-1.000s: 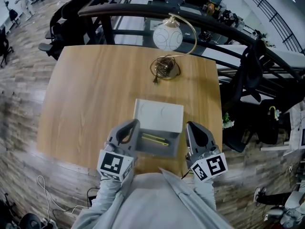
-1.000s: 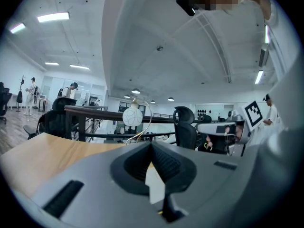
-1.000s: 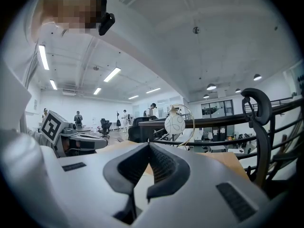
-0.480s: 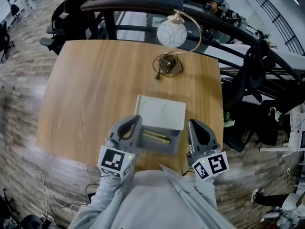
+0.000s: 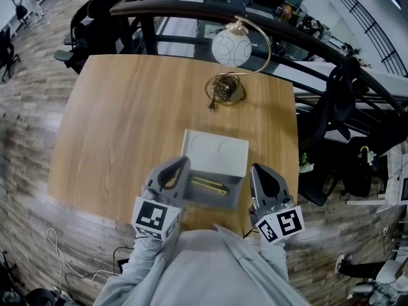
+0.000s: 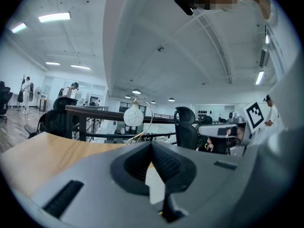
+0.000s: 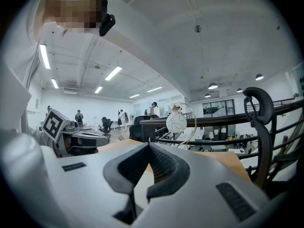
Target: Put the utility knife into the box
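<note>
Both jaw pairs are pressed together and empty, left gripper (image 5: 179,166) at 9 o'clock and right gripper (image 5: 257,171) at 3 o'clock of the open grey box (image 5: 205,199), in which the slim yellow-and-dark utility knife (image 5: 208,185) lies.

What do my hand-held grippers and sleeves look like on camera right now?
Both the left hand-held gripper and right hand-held gripper are grey moulded plastic with dark ribbed pads. Each carries a cube of black-and-white square markers. The sleeves are light grey.
</note>
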A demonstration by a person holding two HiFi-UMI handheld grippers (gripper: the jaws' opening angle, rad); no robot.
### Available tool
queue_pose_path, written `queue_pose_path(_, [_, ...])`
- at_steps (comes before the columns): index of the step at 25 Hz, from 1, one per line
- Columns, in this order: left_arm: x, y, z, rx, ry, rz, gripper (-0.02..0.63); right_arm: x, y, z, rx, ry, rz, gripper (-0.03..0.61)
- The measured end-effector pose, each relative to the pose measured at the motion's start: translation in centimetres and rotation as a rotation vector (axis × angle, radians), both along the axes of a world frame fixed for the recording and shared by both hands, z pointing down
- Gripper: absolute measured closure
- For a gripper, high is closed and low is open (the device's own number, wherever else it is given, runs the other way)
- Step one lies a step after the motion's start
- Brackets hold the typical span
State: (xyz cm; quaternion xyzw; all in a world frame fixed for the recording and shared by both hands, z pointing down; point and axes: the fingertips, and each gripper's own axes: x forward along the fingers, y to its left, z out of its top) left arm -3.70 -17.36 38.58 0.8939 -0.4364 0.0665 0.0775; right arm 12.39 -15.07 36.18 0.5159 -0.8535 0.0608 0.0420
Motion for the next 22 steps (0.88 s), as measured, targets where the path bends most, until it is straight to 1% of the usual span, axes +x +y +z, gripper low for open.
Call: queue_pose_path(22, [-0.51,0.01,-0.09,-0.003,0.001,-0.004,0.595,-0.17,0.27,0.24,-0.006,0.007,0.004,0.561])
